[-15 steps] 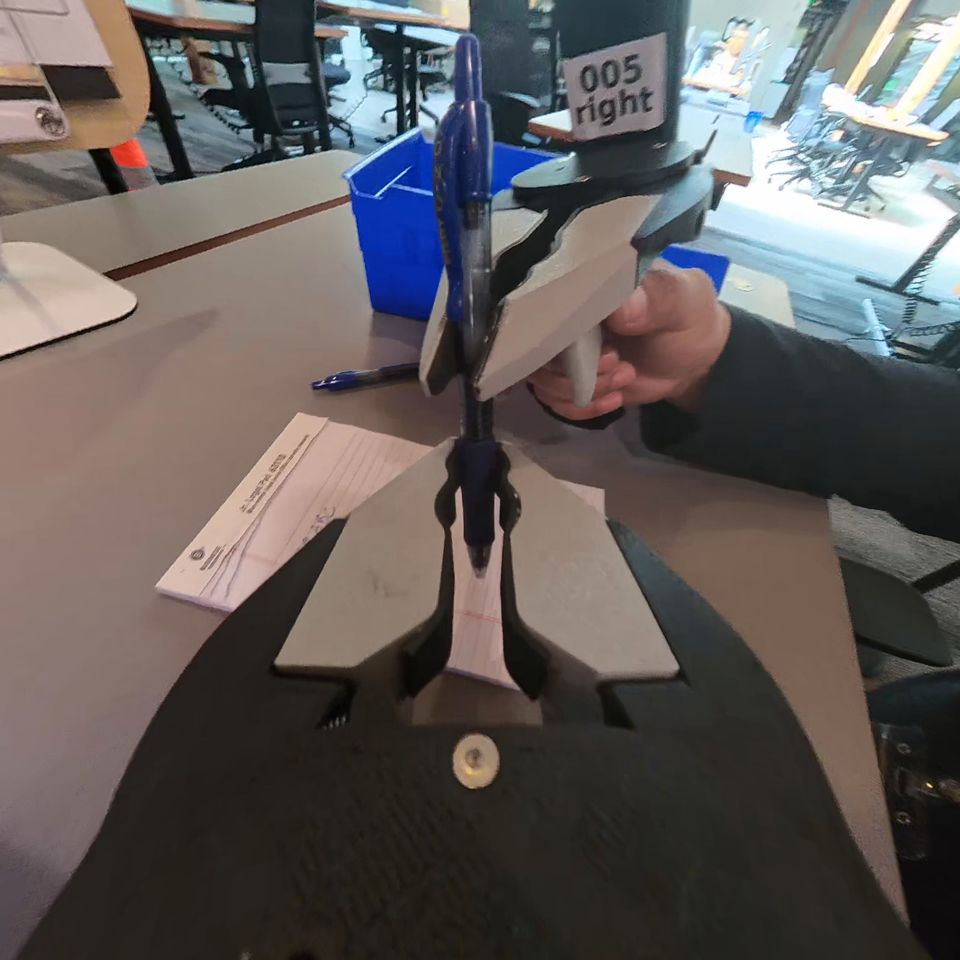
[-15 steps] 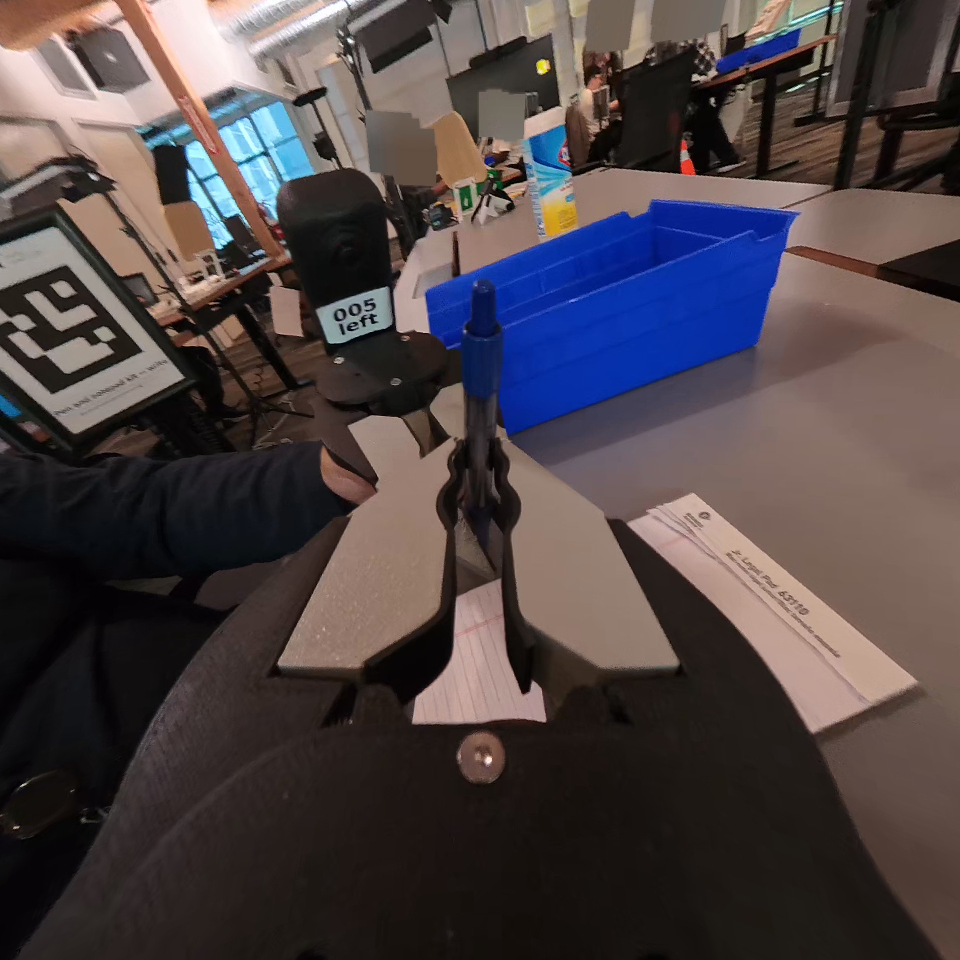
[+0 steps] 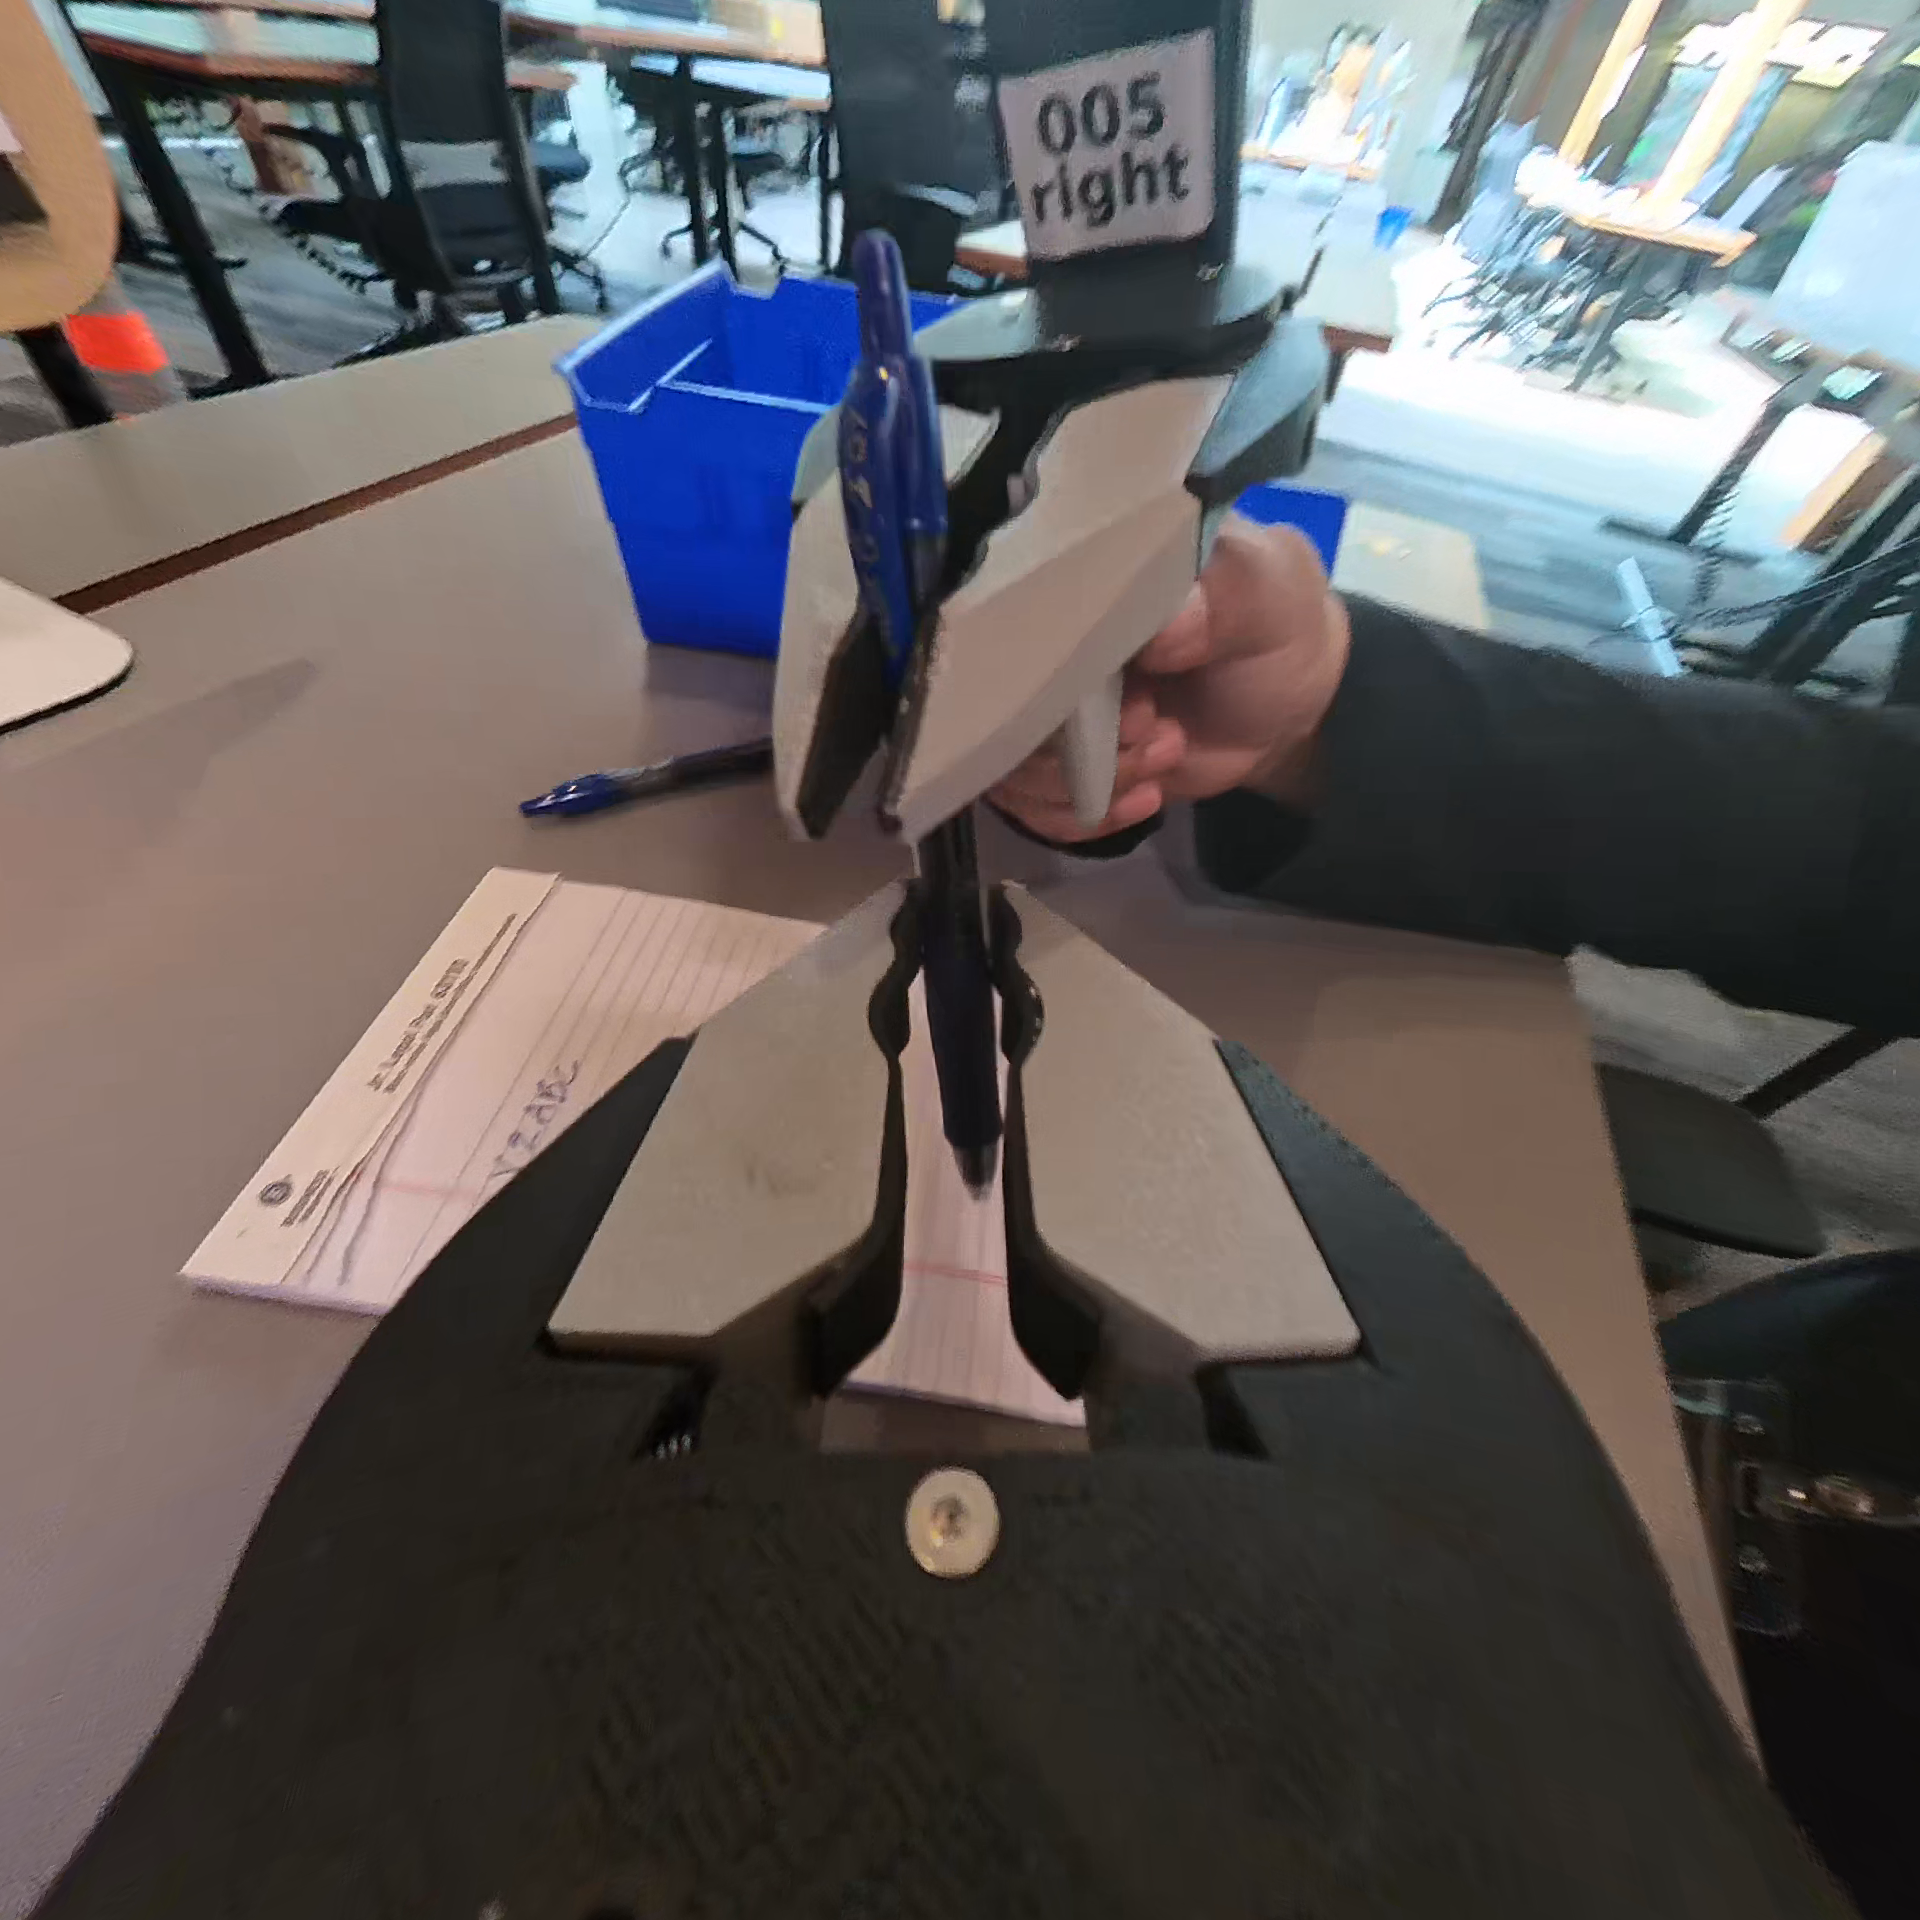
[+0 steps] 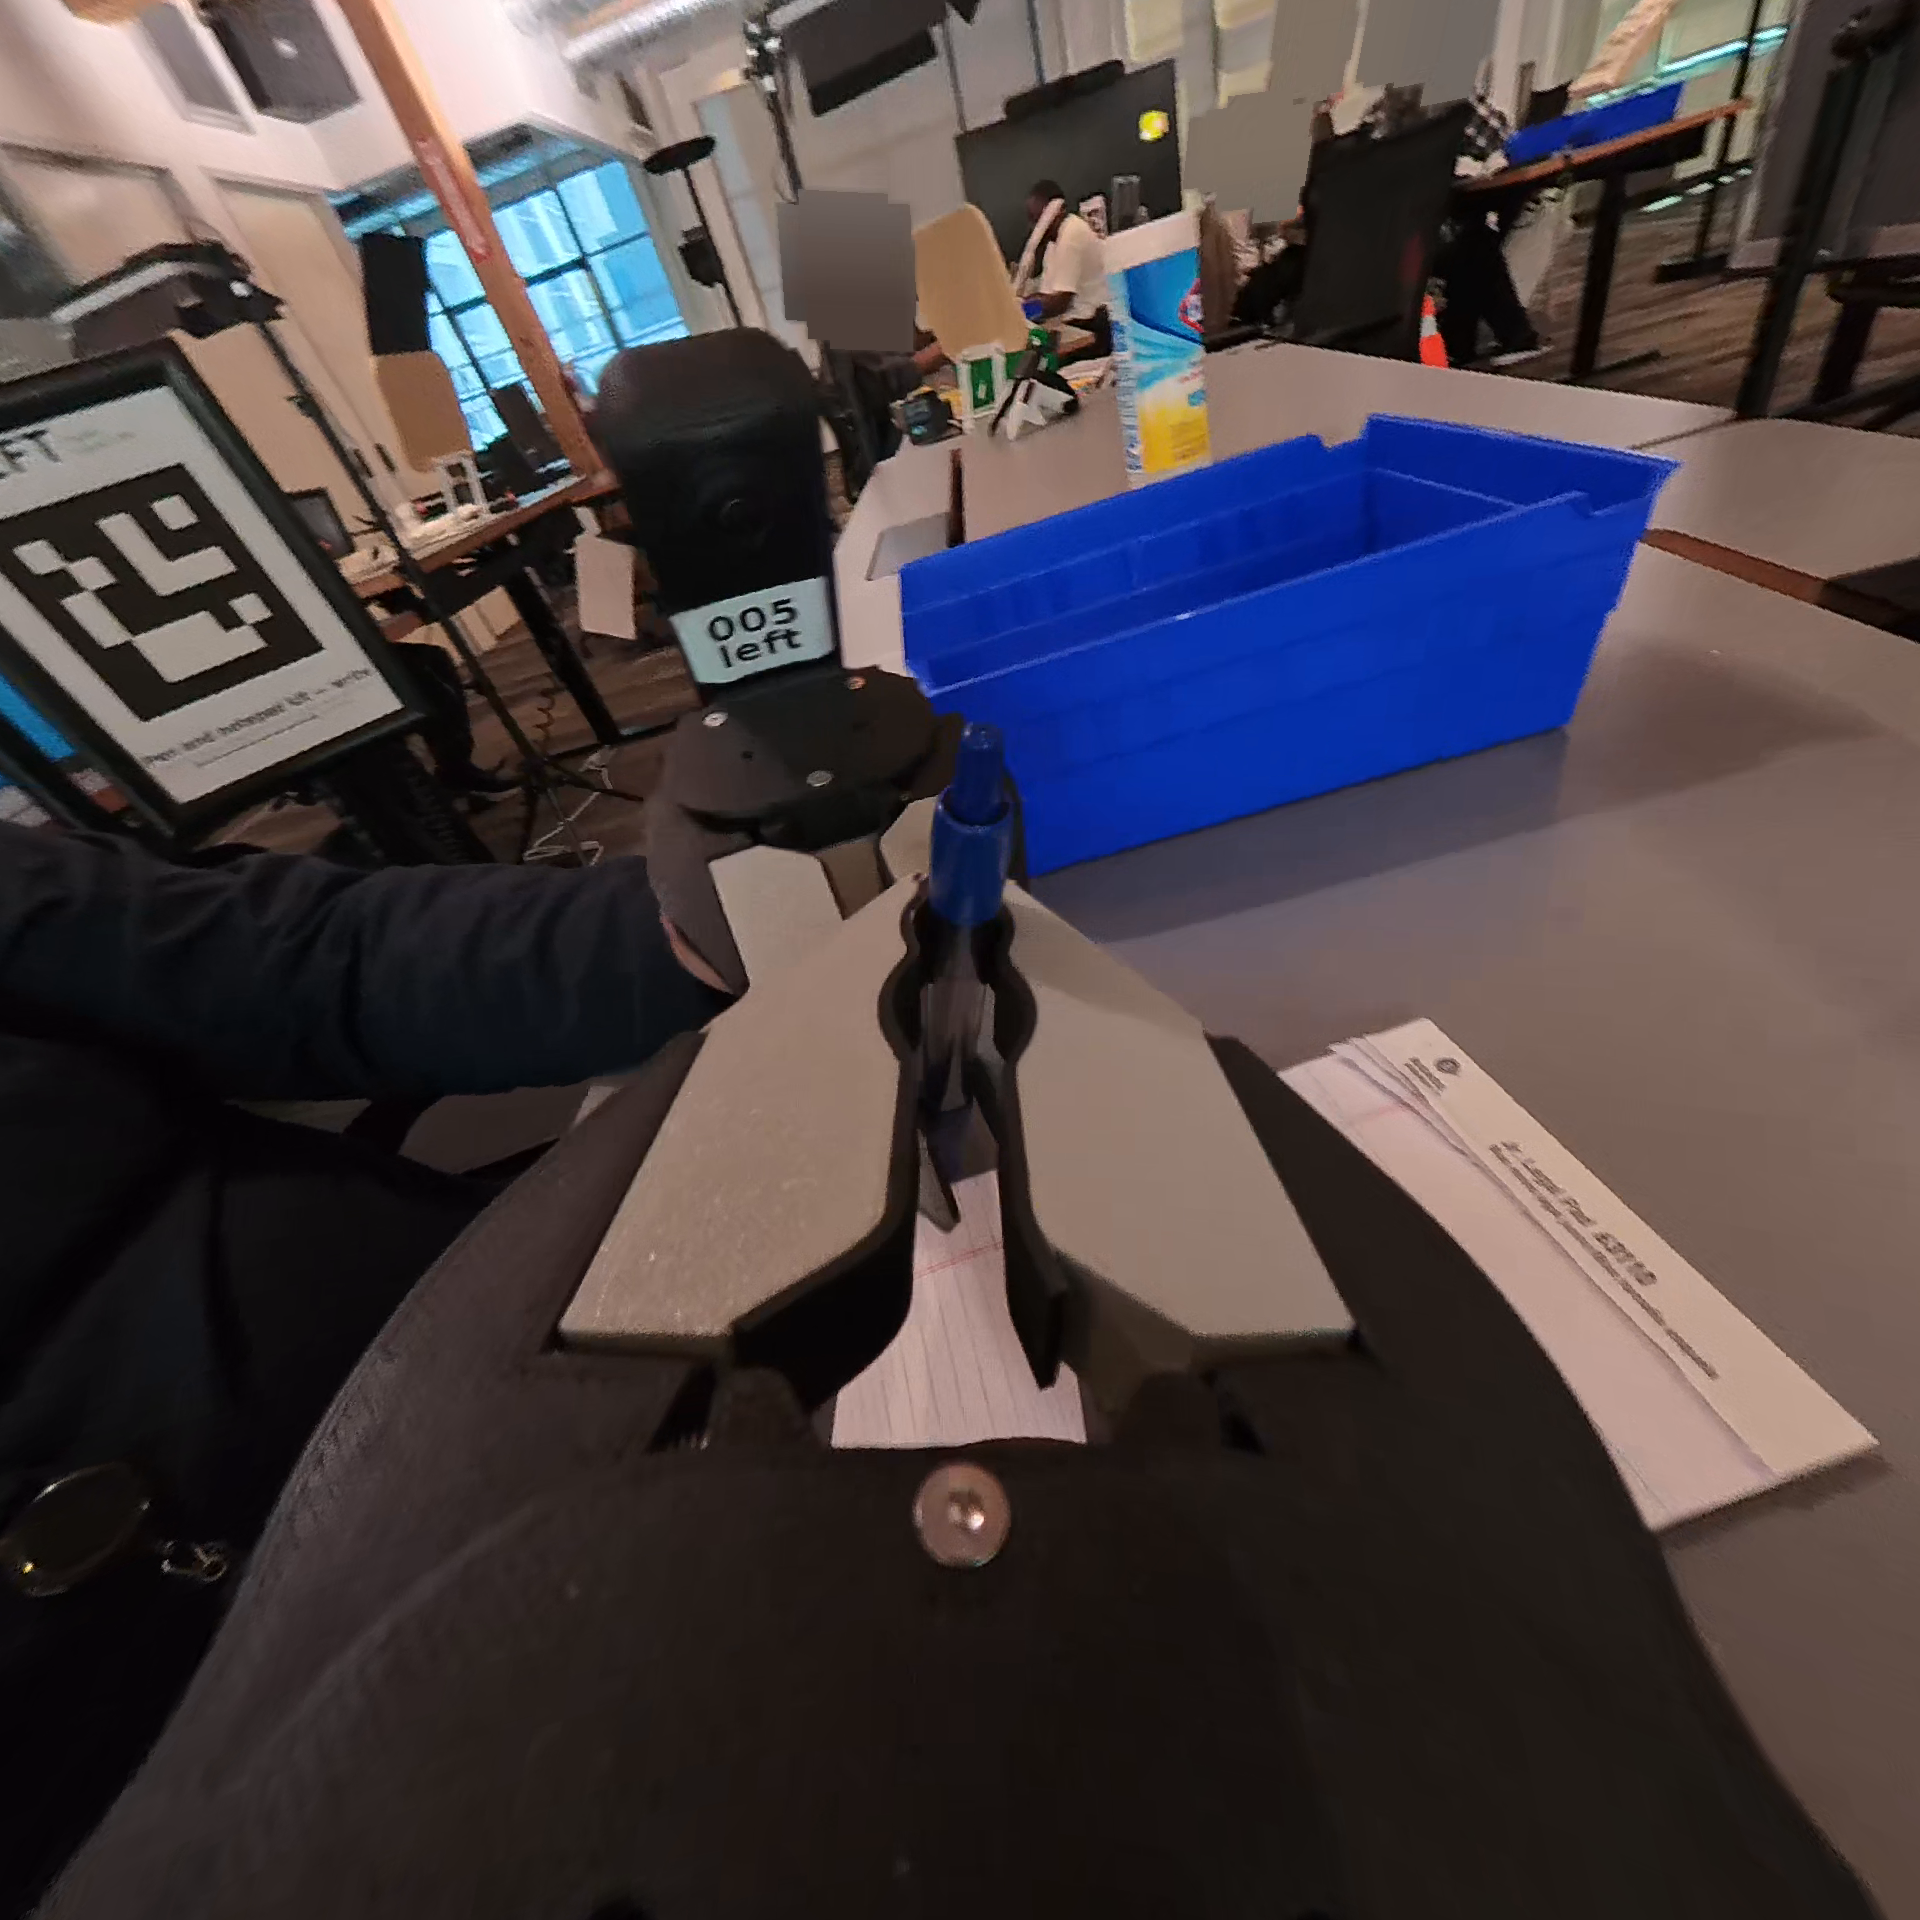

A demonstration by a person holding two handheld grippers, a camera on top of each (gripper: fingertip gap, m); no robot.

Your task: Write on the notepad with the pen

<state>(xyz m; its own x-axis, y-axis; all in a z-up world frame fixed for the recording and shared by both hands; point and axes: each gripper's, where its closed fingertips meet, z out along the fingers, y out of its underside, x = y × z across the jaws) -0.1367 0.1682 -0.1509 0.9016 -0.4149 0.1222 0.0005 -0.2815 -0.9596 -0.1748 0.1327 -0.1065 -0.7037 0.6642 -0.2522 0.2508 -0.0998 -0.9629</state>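
Left wrist view: the pen (image 3: pixel 961 1049) is seen standing between the narrowly parted fingers of the left tool (image 3: pixel 956 935), its tip lowered toward the lined notepad (image 3: pixel 582 1039) lying flat on the counter (image 3: pixel 312 727) beneath. Whether the fingers touch the pen cannot be told. Higher up, the barrel is clamped by the right tool (image 3: pixel 868 821), held by a hand (image 3: pixel 1216 686). Beyond, a second pen (image 3: pixel 644 777) lies on the counter, and farther off a blue bin (image 3: pixel 707 468) is seen.
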